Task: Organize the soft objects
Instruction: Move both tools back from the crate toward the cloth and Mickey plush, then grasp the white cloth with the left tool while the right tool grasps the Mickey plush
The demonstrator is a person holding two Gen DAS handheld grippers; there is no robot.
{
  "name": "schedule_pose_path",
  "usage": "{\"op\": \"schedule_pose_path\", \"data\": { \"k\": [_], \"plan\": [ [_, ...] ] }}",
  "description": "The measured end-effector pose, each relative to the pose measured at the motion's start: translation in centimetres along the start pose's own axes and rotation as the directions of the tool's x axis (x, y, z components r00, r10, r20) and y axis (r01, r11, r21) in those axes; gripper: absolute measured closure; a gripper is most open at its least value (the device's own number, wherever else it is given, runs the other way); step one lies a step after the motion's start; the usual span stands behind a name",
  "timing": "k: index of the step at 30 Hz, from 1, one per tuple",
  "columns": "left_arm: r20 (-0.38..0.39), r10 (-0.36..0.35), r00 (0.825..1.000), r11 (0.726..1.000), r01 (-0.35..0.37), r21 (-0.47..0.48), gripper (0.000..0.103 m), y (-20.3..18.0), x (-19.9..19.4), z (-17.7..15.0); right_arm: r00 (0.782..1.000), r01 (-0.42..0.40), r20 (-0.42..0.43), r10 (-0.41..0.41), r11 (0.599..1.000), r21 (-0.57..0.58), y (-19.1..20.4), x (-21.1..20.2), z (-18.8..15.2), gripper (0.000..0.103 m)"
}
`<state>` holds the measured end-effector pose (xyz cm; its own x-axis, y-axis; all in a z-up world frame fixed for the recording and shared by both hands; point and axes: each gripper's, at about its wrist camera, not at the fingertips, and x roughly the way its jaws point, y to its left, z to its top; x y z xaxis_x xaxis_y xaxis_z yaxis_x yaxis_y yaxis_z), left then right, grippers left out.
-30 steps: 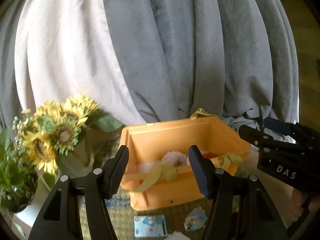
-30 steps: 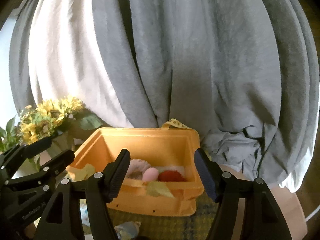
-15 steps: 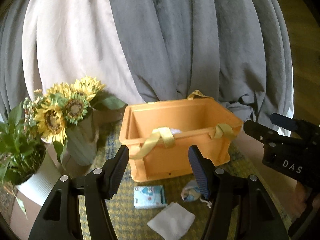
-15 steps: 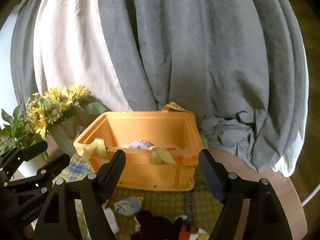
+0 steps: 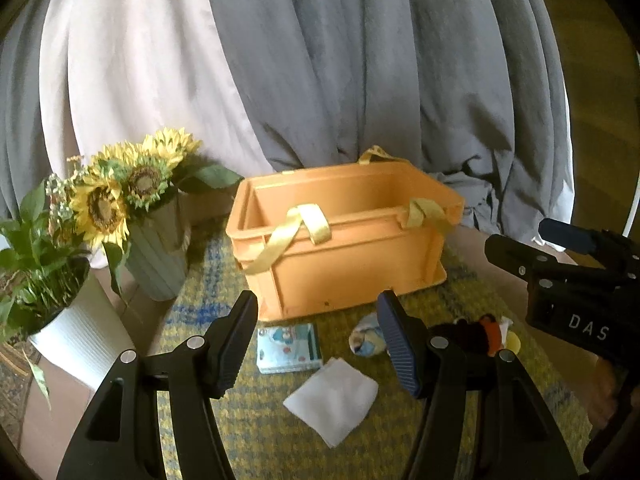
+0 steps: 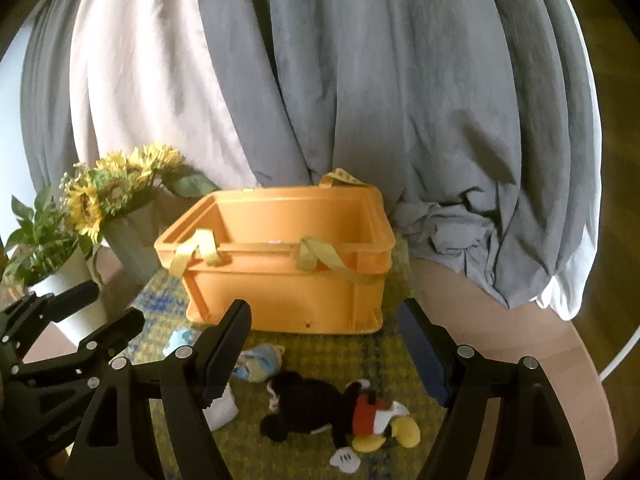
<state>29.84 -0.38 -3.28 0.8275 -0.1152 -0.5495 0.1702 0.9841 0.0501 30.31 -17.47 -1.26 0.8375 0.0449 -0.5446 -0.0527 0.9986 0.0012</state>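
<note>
An orange crate (image 5: 340, 256) with yellow strap handles stands on a yellow-green checked mat (image 5: 256, 432); its inside is hidden from this low angle. In front of it lie a pale blue tissue pack (image 5: 289, 347), a white folded cloth (image 5: 332, 398), a small blue-and-cream soft toy (image 6: 260, 362) and a black-and-red mouse plush (image 6: 332, 412). My left gripper (image 5: 316, 312) hangs open and empty above the tissue pack and cloth. Over the mouse plush my right gripper (image 6: 325, 316) is open and empty too. Each gripper shows at the edge of the other's view.
Sunflowers in a green ribbed vase (image 5: 156, 256) and a leafy plant in a white pot (image 5: 76, 344) stand left of the crate. Grey and white curtains (image 6: 360, 100) hang close behind it. The round wooden table's edge (image 6: 568, 360) curves at the right.
Both grippers have drawn back and sunk from over the crate. Its contents have dropped out of sight, and the items on the mat have come into view. The right jaws stand wider.
</note>
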Motion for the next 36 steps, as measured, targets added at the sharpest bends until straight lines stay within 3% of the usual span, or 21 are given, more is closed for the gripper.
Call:
{"op": "schedule_pose_path", "data": {
  "k": [18,26,36],
  "plan": [
    [-0.142,0.007,0.990,0.999,-0.002,0.041,0.042,-0.7,1.4,-4.2,0.989,-0.036,-0.142,0.034,0.999,-0.017,0.8,1.3,-4.1,0.027],
    [-0.203,-0.006,0.979,0.999,0.013,0.034,0.042,-0.8,2.6,-5.4,0.969,-0.070,-0.239,0.063,0.997,-0.018,1.2,2.9,-5.9,0.027],
    [-0.245,-0.018,0.969,0.999,0.027,0.033,0.042,-0.7,4.8,-6.3,0.962,-0.083,-0.268,0.056,0.992,-0.092,2.1,4.7,-5.9,0.027]
  ]
}}
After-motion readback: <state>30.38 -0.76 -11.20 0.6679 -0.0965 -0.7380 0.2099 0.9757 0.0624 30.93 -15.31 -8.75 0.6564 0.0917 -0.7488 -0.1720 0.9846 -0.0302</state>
